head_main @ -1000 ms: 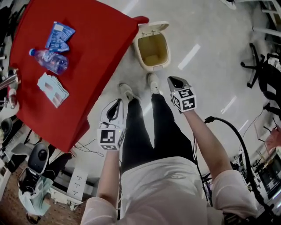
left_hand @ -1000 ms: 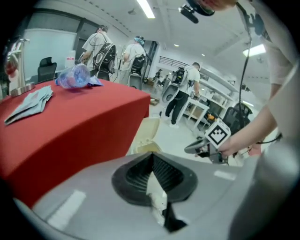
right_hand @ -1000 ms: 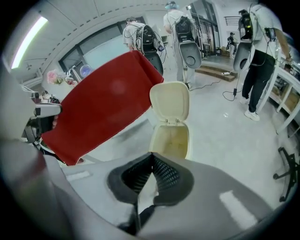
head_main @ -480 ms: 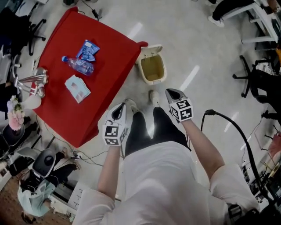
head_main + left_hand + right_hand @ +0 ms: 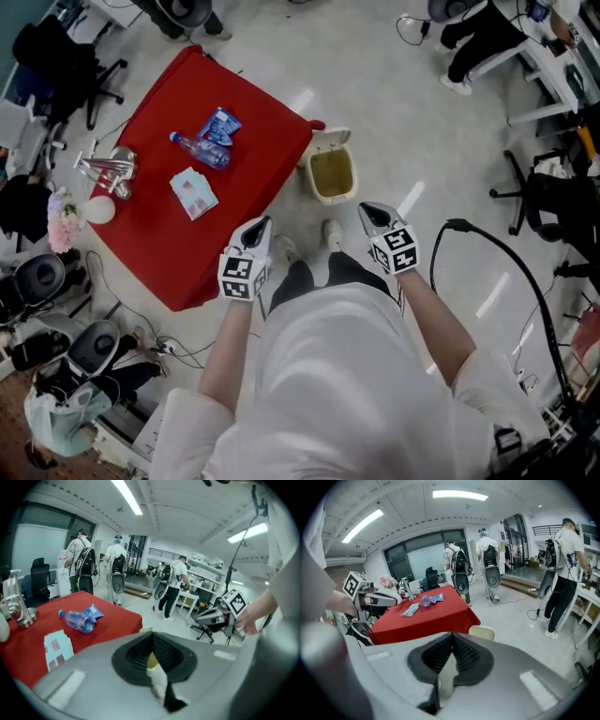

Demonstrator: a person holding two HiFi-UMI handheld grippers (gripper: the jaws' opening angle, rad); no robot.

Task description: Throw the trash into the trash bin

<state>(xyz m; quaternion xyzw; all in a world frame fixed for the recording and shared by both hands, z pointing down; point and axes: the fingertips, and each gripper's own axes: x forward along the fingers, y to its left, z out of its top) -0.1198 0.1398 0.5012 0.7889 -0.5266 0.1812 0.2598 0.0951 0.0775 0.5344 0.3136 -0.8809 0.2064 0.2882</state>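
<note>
- Progress: nothing thrown away yet, as far as visible. The bottle (image 5: 200, 151), blue wrapper (image 5: 220, 125) and paper packet (image 5: 193, 192) lie together on the red table (image 5: 253, 178), far left.
- Bin (image 5: 331, 199): lid up, on the floor just beside the table's right corner; nothing visible inside.
- Left gripper (image 5: 257, 227) and right gripper (image 5: 368, 212): jaws pressed together on nothing, well apart from the trash.
- Remaining, by judgement: every pick-up and drop.
- Room: pale glossy floor (image 5: 394, 103), office chairs, cables, other people.
</note>
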